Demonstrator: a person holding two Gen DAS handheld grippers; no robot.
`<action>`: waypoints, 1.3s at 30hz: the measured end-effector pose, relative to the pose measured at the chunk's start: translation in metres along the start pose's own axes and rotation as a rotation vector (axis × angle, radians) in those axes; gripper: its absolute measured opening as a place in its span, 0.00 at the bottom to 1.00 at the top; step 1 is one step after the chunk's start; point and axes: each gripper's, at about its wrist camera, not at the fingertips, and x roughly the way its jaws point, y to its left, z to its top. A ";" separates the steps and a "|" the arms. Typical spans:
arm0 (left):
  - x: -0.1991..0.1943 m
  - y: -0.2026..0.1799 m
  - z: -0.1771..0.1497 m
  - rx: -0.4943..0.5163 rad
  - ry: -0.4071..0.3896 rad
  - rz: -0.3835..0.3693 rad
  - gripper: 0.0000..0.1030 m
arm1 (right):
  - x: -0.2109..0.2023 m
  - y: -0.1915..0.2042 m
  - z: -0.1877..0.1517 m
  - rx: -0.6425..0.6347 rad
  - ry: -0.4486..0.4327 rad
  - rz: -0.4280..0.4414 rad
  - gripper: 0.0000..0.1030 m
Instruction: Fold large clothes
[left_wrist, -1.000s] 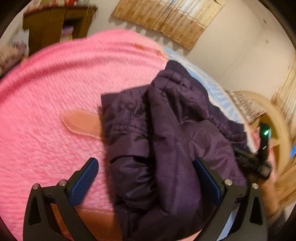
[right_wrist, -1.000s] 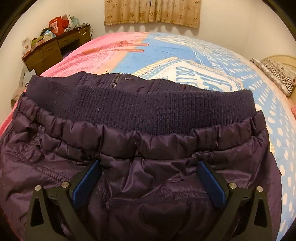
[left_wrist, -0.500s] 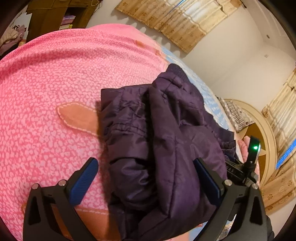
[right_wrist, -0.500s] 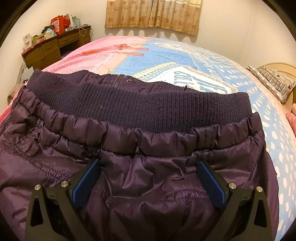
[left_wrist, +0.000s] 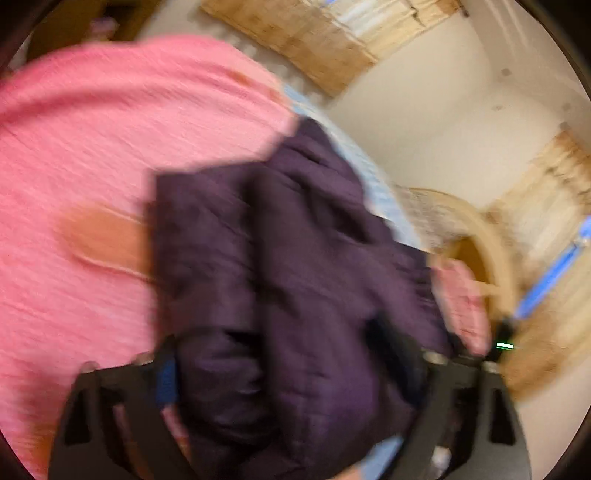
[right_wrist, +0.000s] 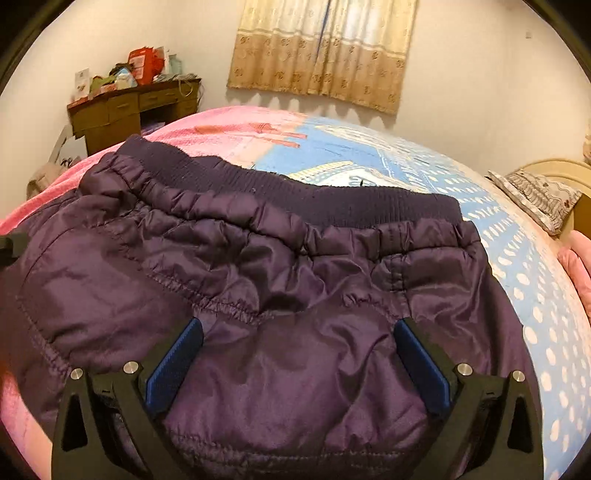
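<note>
On the bed (right_wrist: 369, 155), both grippers, left gripper (left_wrist: 291, 373) and right gripper (right_wrist: 299, 354), hang spread over the purple jacket (right_wrist: 258, 280); its slick, puffy folds could spring apart.

Left wrist view: heavy motion blur throughout; dim warm indoor light. Right wrist view: sharp, evenly lit; soft sheen on the purple quilted nylon jacket (right_wrist: 280, 302). Both: fisheye bending, dark vignetted corners.

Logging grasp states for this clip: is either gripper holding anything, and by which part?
Nothing is held. Both the left gripper and right gripper are open over the purple jacket, fingers spread wide and not pinching any fabric.
</note>
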 end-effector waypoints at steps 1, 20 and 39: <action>-0.003 -0.002 -0.001 -0.001 -0.025 -0.025 0.80 | 0.000 -0.001 -0.001 0.006 -0.007 0.004 0.99; 0.000 -0.034 0.018 0.086 -0.110 0.117 0.70 | -0.011 -0.021 -0.015 0.059 -0.044 0.088 0.99; 0.003 -0.149 0.021 0.320 -0.158 -0.185 0.29 | -0.024 -0.038 -0.013 0.103 -0.035 0.185 0.99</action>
